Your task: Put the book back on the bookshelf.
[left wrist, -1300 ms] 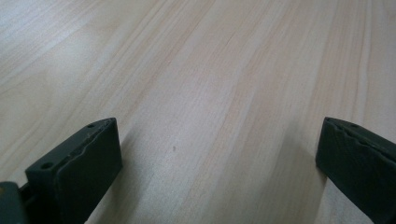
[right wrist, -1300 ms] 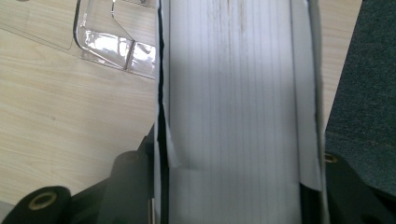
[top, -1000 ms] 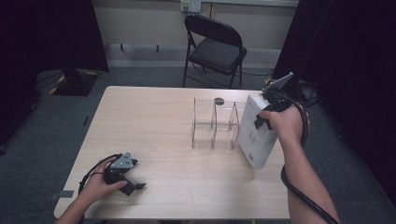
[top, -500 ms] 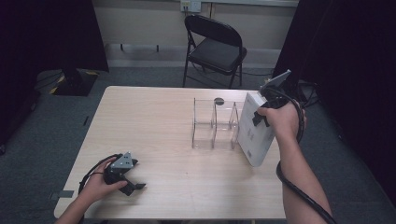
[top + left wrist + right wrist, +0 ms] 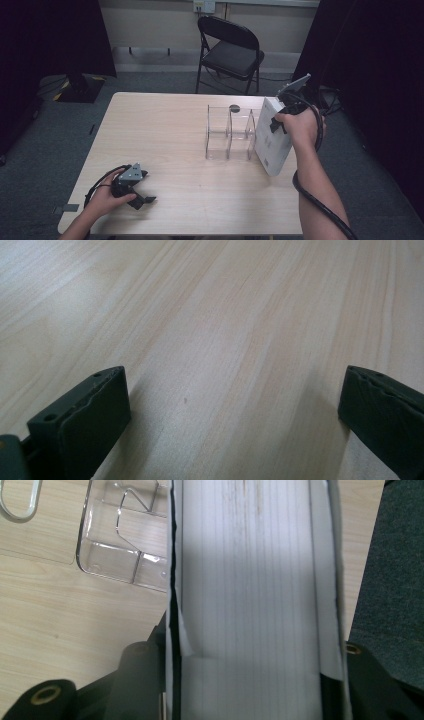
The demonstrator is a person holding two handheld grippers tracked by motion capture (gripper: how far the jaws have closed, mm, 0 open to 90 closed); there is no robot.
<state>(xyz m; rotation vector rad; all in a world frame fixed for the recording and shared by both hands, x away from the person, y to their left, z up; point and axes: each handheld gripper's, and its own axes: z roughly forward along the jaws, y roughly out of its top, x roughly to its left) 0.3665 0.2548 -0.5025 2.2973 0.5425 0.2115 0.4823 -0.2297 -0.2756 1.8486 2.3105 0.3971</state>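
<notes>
My right gripper (image 5: 275, 123) is shut on a thick white book (image 5: 272, 144), held tilted at the table's right edge just right of a clear plastic file holder (image 5: 230, 133). In the right gripper view the book's page edge (image 5: 250, 580) runs up between my right gripper's (image 5: 255, 680) black jaws, which press on both covers, with the clear holder (image 5: 120, 545) to its left. I cannot tell whether the book touches the table. My left gripper (image 5: 146, 188) rests on the wooden table (image 5: 165, 130) near the front left. There it stands open (image 5: 235, 410) over bare wood.
A small dark round object (image 5: 234, 107) lies behind the holder. A black folding chair (image 5: 231, 50) stands beyond the table's far edge. Grey carpet (image 5: 390, 580) lies right of the table edge, under the book's right side. A cable (image 5: 315, 200) trails along the right forearm.
The right hand has edged the book slightly left, toward the clear holder. The left hand and its gripper have not moved.
</notes>
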